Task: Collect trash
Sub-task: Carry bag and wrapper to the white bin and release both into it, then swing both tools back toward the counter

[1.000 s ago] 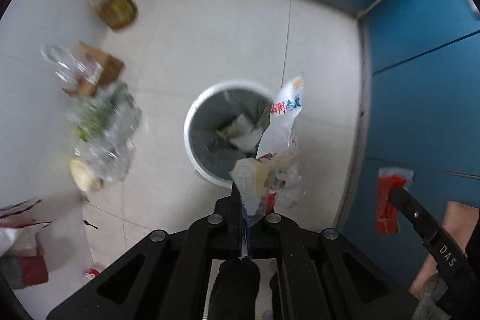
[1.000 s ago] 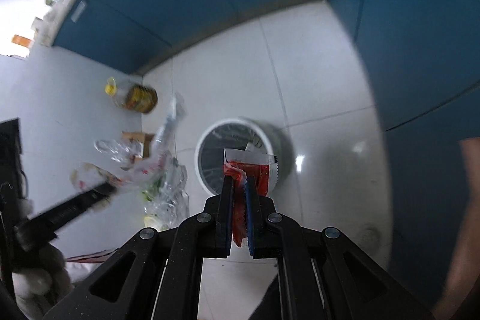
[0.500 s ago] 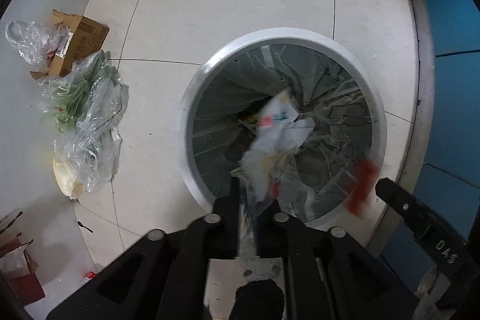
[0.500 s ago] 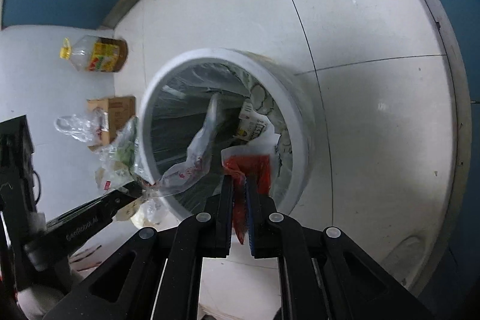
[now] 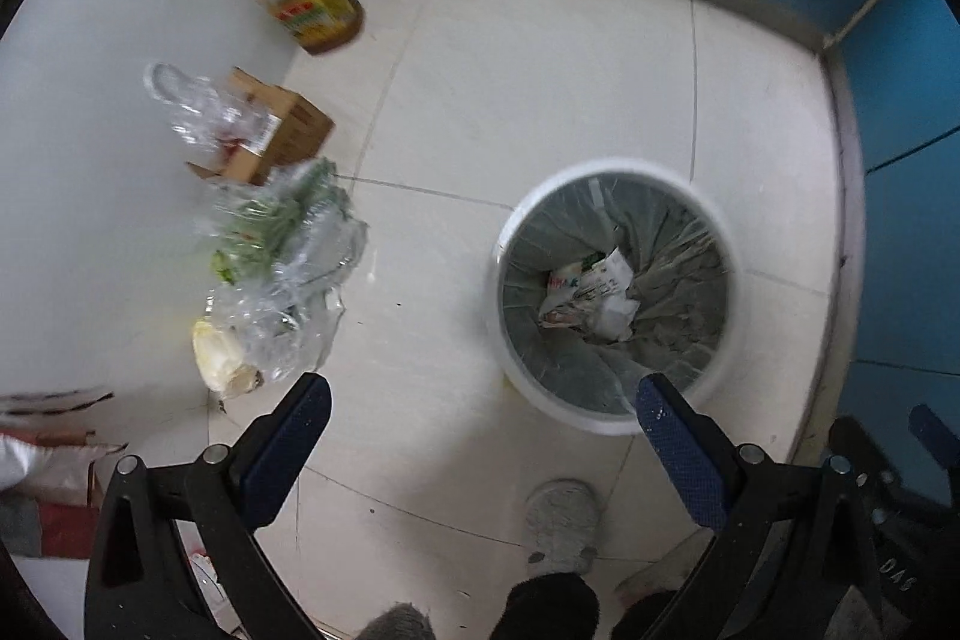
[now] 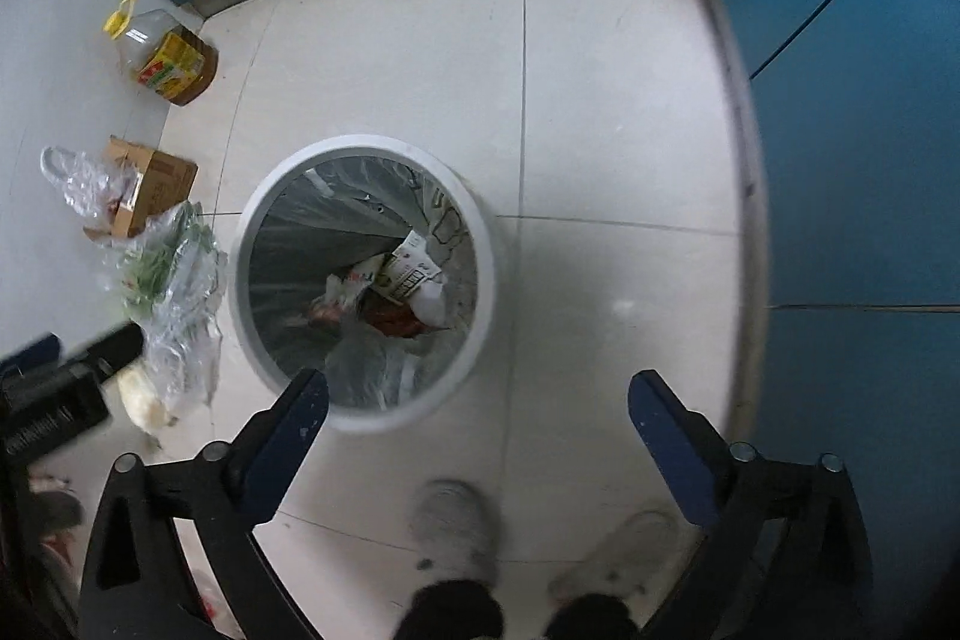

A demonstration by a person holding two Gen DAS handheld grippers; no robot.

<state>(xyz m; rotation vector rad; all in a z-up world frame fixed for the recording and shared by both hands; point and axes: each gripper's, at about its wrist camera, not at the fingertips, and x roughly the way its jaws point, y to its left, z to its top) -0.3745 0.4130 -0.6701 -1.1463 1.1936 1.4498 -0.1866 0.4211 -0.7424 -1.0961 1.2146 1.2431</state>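
A white round bin (image 5: 606,415) with a grey liner stands on the pale floor tiles, and crumpled wrappers (image 5: 591,295) lie at its bottom. In the right wrist view the same bin (image 6: 486,244) holds white wrappers and a red packet (image 6: 393,319). My left gripper (image 5: 477,409) points down over the floor just left of the bin, its jaws opening wide with nothing between them. My right gripper (image 6: 477,400) hangs over the bin's near rim, its jaws opening too, with nothing held.
Against the white wall on the left lie a clear bag of greens (image 5: 282,250), a cardboard box (image 5: 279,136) and an oil bottle (image 5: 309,1). Blue cabinets (image 6: 852,130) close off the back and right. The person's shoes (image 6: 456,526) stand below the grippers.
Both grippers have opened and dropped their wrappers into the bin; the plastic wrapper and red packet now lie inside. Both views pulled back from the bin's mouth.
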